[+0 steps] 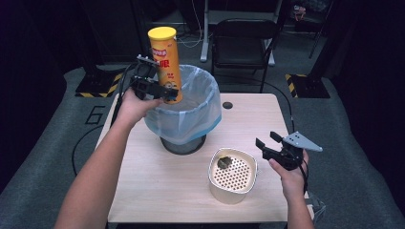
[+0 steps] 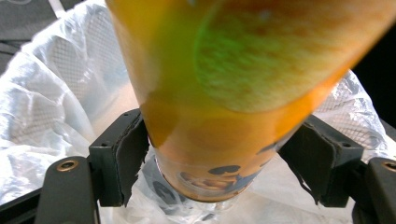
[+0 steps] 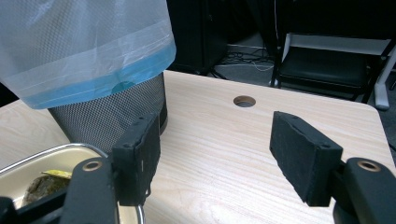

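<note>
A tall yellow crisp tube point(image 1: 165, 62) with a yellow lid stands nearly upright over the left rim of a mesh bin point(image 1: 184, 143) lined with a white-and-blue bag point(image 1: 200, 102). My left gripper point(image 1: 160, 91) is shut on the tube's lower end. In the left gripper view the tube point(image 2: 233, 93) sits between both pads, above the bag's opening point(image 2: 56, 107). My right gripper point(image 1: 268, 142) is open above the table's right side, next to a cream perforated container point(image 1: 232, 175). Its jaws point(image 3: 215, 149) hold nothing.
The cream container holds a dark lump point(image 1: 224, 162) and shows as a metal-rimmed dish point(image 3: 42, 158) in the right gripper view. The wooden table point(image 1: 157, 191) has a round cable hole point(image 1: 227, 105) at the back. A black chair point(image 1: 243, 40) stands behind the table.
</note>
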The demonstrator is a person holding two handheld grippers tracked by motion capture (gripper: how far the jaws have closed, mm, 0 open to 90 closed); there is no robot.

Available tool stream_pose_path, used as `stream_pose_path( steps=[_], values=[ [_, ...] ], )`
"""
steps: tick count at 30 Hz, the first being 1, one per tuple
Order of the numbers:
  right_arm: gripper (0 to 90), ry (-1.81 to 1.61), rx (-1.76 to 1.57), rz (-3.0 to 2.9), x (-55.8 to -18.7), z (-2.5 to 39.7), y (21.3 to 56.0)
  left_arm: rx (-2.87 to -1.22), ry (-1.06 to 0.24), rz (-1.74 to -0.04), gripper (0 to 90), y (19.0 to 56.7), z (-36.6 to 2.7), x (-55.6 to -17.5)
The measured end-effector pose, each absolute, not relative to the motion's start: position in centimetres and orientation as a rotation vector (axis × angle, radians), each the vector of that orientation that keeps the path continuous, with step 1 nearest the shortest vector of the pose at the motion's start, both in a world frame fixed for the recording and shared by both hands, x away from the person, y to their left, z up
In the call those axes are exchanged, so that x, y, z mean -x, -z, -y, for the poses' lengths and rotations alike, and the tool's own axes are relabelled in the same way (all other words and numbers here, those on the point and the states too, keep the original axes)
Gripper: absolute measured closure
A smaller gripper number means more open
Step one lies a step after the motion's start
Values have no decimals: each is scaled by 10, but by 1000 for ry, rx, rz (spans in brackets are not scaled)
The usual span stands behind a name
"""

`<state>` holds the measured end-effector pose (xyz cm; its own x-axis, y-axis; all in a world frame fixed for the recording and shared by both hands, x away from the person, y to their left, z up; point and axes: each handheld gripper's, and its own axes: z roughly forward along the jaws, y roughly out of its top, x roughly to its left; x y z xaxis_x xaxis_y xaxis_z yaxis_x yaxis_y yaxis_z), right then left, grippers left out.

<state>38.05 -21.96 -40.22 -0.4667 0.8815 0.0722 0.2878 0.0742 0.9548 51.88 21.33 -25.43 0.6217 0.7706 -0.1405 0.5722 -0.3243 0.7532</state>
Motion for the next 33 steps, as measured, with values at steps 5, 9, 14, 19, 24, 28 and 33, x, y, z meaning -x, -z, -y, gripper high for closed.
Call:
stream_pose_path(
  steps=[5, 9, 14, 19, 24, 28, 33],
  values=[
    [333, -1408, -1156, -1814, -381, 221, 403, -1968, -351, -1083, 171, 252, -216, -518],
    [332, -1417, -1156, -1806, -380, 223, 404, -1946, -385, -1080, 151, 249, -224, -511],
    [332, -1419, -1181, -1789, -381, 229, 404, -1933, -351, -1064, 176, 251, -236, -503],
    [332, -1428, -1171, -1779, -379, 228, 401, -1966, -313, -1026, 211, 259, -249, -485],
    [332, -1429, -1161, -1770, -377, 227, 397, -1946, -303, -1000, 223, 262, -261, -470],
    [333, -1431, -1166, -1766, -377, 228, 397, -1919, -313, -980, 230, 260, -272, -453],
    [332, -1425, -1169, -1778, -378, 227, 399, -1911, -317, -953, 250, 256, -285, -432]
  ],
)
